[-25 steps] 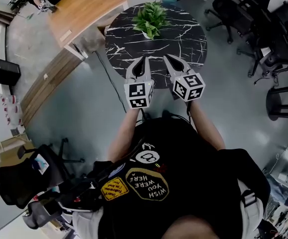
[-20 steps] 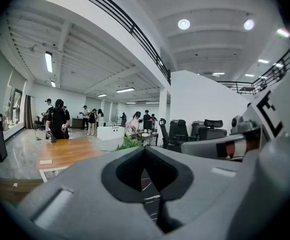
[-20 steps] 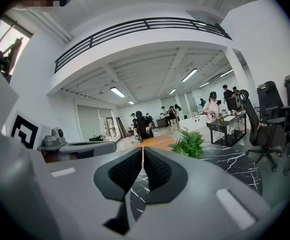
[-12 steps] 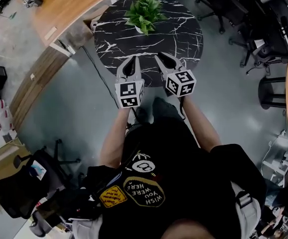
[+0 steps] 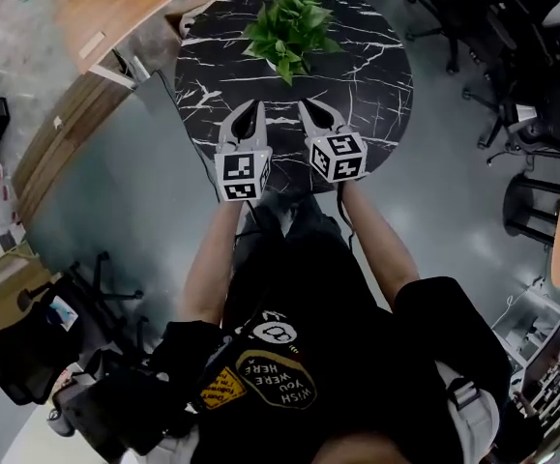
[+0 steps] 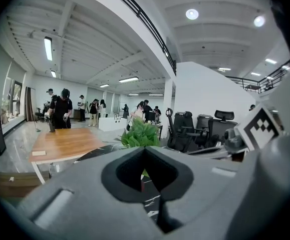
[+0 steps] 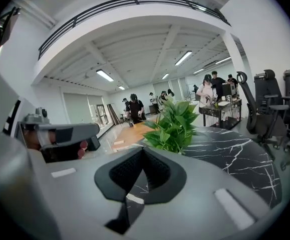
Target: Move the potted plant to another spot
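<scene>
The left hand-held gripper (image 5: pixel 250 106) and right hand-held gripper (image 5: pixel 309 107), both pressed together and empty, are now closer to the leafy green potted plant (image 5: pixel 284 32) on the round black marble tabletop (image 5: pixel 376 75). The right one's jaws have just closed.

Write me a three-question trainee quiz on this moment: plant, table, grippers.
1. True or false: the potted plant stands on the round black marble table.
2. The right gripper is: A) shut on the plant's pot; B) shut, empty, short of the plant; C) wide open.
3. Fill in: in the head view, the wooden desk lies to the table's ____.
Key: 1 true; 2 B; 3 left.
</scene>
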`<state>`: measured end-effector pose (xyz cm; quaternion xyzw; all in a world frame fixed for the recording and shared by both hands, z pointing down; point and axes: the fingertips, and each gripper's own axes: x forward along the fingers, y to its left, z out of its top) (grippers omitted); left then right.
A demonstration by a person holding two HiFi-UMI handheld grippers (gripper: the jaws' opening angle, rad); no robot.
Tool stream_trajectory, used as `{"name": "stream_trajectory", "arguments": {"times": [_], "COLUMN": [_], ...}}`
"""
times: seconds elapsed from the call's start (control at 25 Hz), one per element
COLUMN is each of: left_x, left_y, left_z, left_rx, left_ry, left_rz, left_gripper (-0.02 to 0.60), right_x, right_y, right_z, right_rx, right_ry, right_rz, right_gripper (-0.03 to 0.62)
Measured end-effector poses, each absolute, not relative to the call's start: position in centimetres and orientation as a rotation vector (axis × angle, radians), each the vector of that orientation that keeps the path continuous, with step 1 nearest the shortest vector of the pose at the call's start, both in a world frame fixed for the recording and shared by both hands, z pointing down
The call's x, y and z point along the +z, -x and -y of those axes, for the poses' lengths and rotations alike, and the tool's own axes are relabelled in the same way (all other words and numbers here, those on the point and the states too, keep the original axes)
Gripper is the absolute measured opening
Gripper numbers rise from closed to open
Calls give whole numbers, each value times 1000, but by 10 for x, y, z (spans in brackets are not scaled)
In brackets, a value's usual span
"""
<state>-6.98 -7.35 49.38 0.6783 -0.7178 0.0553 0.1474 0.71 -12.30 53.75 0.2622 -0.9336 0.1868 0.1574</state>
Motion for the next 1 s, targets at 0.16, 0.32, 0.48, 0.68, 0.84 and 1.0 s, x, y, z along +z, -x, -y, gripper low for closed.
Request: {"name": "stream_trajectory", "arguments": {"times": [0.16,0.32,0.48,0.68,0.84,1.0], "left_x": [516,548,584,607,609,614], "left_y": [98,111,110,119,127,131], "left_z": [104,118,120,125,133,132], "left_rx": [154,199,225,227,222,220], "left_ry": [-1870,-1850,-1838,-1815,-1821,-1811], "left_rz": [2103,2103,2049,2013,2005,1995], "left_gripper": [5,5,5,4,5,5], "right_x": [594,662,694,715,719,720], "right_y": [7,15,37,64,88,101], "right_z": [159,180,195,225,257,272], "right_rx": [497,450,442,331,316,293], "right_ry": [-749,-790,-781,-818,-865,-905], "right_rz": [2634,2566,2555,2567,2599,2589], "right_gripper": [2,2,151,345,458,450]}}
